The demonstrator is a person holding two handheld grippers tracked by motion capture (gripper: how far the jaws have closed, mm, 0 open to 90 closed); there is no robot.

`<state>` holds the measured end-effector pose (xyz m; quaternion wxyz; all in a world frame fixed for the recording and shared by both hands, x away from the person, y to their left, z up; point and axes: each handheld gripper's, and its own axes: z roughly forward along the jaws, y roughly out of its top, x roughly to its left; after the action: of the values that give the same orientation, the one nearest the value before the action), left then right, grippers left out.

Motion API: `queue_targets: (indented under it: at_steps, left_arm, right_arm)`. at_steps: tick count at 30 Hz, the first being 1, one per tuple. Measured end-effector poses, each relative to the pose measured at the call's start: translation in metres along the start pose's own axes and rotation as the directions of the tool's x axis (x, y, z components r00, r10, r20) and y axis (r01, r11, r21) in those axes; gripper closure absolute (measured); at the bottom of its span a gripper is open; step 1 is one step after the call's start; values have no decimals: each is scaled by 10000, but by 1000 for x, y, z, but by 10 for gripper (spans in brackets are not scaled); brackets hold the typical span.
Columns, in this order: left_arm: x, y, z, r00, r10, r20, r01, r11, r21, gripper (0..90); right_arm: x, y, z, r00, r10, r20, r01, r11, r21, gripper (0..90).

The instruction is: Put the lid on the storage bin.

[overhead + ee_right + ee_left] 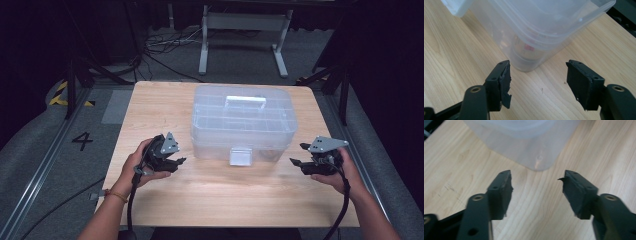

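Note:
A clear plastic storage box (243,122) with a lid, a top handle and a front latch (240,156) stands on the wooden table (220,195). My left gripper (181,161) sits just left of the box's near left corner (537,162), open, with only bare wood between its jaws. Off the box's near right corner (526,63) my right gripper (296,155) stands open as well, holding nothing. Through that corner's wall I make out something round with a red patch (528,47).
The table's near half is bare wood. Beyond the far edge stand a white frame leg (204,47) and loose cables on the grey floor. Dark stands flank the table. A floor mark "4" (82,141) lies to the left.

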<state>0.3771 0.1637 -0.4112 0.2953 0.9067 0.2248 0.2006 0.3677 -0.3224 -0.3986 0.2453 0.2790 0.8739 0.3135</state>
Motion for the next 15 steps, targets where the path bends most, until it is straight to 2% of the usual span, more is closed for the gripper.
queue_targets:
  at_steps: [1, 2, 5, 7, 8, 11, 15]
  left_arm:
    - [0, 0, 0, 10000, 0, 0, 0, 10000, 0, 356]
    - [-1, -3, 0, 9999, -106, -96, 106, 9999, 70, 356]
    - [-2, -9, 0, 9990, -422, -143, 423, 9990, 112, 273]
    - [-3, -13, 0, 9983, -557, -159, 561, 9980, 295, 228]
    - [-4, -16, 0, 9981, -552, -271, 561, 9978, 356, 222]
    - [-8, -24, 0, 9989, -425, -183, 434, 9976, 548, 195]
    - [-12, -34, -1, 9996, -244, -156, 256, 9965, 795, 192]
  right_arm:
    - [0, 0, 0, 10000, 0, 0, 0, 10000, 0, 348]
    - [0, -1, 0, 10000, 28, 3, -28, 10000, 10, 332]
    - [2, -5, -1, 10000, 43, 5, -43, 10000, 45, 306]
    - [2, -8, -1, 10000, 95, -17, -95, 9999, 84, 285]
    - [3, -10, -1, 9999, 123, -28, -123, 9998, 167, 274]
    - [5, -17, -1, 9998, 74, 187, -80, 9994, 336, 257]
    - [7, -27, -3, 9997, 53, 244, -65, 9987, 504, 244]
